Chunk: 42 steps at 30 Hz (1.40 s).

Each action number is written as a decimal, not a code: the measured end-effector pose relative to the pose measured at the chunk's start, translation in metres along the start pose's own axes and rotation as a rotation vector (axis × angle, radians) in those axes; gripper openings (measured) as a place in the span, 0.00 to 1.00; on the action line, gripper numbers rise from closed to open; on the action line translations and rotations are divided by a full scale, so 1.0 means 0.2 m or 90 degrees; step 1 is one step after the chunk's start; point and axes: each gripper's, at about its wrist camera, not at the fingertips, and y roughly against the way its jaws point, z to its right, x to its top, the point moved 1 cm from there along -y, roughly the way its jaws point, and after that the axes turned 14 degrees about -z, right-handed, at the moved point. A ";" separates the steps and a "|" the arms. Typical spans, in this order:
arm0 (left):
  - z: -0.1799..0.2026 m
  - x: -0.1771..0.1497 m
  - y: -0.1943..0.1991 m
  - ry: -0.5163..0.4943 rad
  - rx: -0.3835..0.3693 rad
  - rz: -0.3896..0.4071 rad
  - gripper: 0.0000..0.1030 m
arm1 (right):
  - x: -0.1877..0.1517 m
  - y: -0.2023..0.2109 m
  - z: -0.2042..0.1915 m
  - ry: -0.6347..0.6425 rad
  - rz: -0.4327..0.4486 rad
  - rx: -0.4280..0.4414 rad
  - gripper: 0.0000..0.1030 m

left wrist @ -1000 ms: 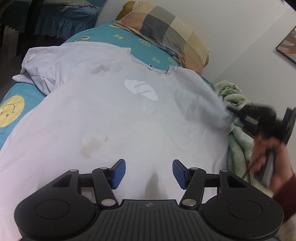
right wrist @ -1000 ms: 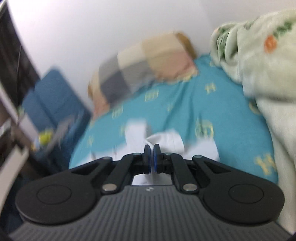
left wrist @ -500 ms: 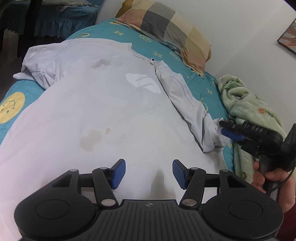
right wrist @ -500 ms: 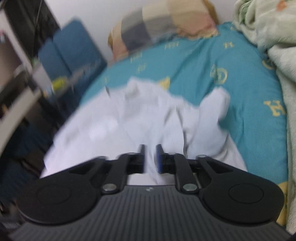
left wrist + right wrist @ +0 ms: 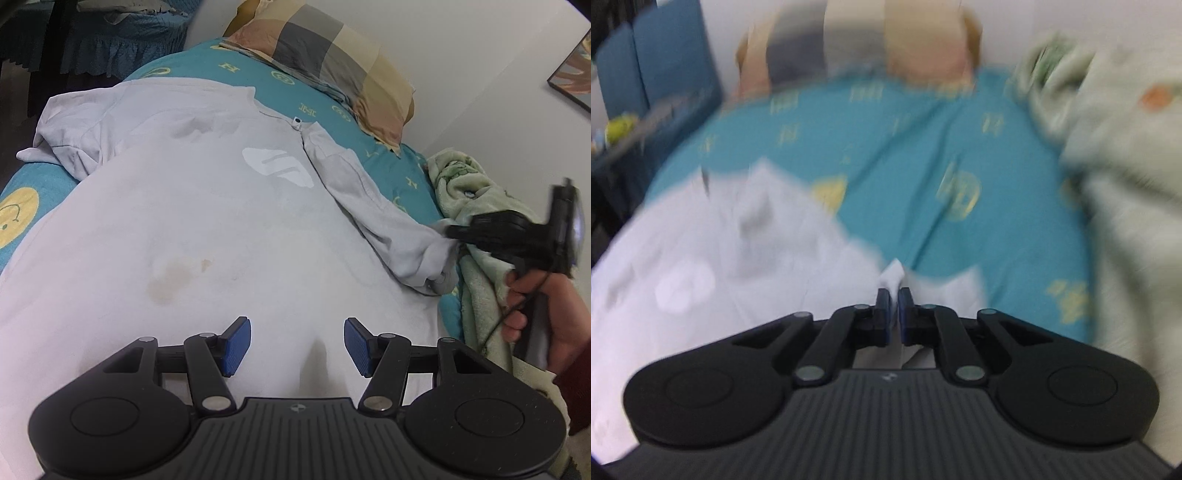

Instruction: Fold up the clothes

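Note:
A white T-shirt (image 5: 207, 221) with a pale logo and brownish stains lies spread on the bed. Its right sleeve (image 5: 373, 218) is folded in along the shirt's side. In the left wrist view my left gripper (image 5: 297, 345) hangs open just above the shirt's lower part, with nothing between its blue pads. My right gripper (image 5: 448, 233), held by a hand, is at the sleeve's end by the shirt's right edge. The blurred right wrist view shows my right gripper (image 5: 893, 312) shut on a fold of the white sleeve (image 5: 894, 277).
The bed has a teal sheet (image 5: 384, 173) with yellow marks. A checked pillow (image 5: 332, 62) lies at the head. A pale green blanket (image 5: 476, 280) is bunched along the right edge by the wall. A blue-covered chair (image 5: 92, 40) stands at the back left.
The right sleeve, held out to the right a second ago, now lies folded along the shirt's side. The right gripper's fingers, slightly apart half a second ago, have closed on the sleeve end. The left gripper stayed still.

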 end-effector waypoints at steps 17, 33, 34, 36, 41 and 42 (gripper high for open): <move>0.03 -0.01 0.03 -0.006 -0.004 0.012 0.57 | 0.20 0.16 0.03 0.077 0.083 0.064 0.55; 0.02 0.02 -0.06 -0.031 -0.024 0.002 0.57 | 0.66 -0.56 -0.88 0.370 -0.039 0.051 0.11; 0.03 0.01 -0.06 -0.032 -0.025 0.001 0.57 | 0.67 -0.57 -0.88 0.376 -0.046 0.038 0.11; 0.03 0.01 -0.07 -0.035 -0.027 0.000 0.57 | 0.70 -0.58 -0.88 0.382 -0.041 0.019 0.10; 0.04 0.00 -0.06 -0.042 -0.019 0.007 0.57 | 0.86 -0.45 -0.72 0.302 0.072 0.006 0.08; 0.05 0.00 -0.06 -0.049 -0.015 0.013 0.57 | 0.90 -0.44 -0.68 0.280 0.090 0.003 0.08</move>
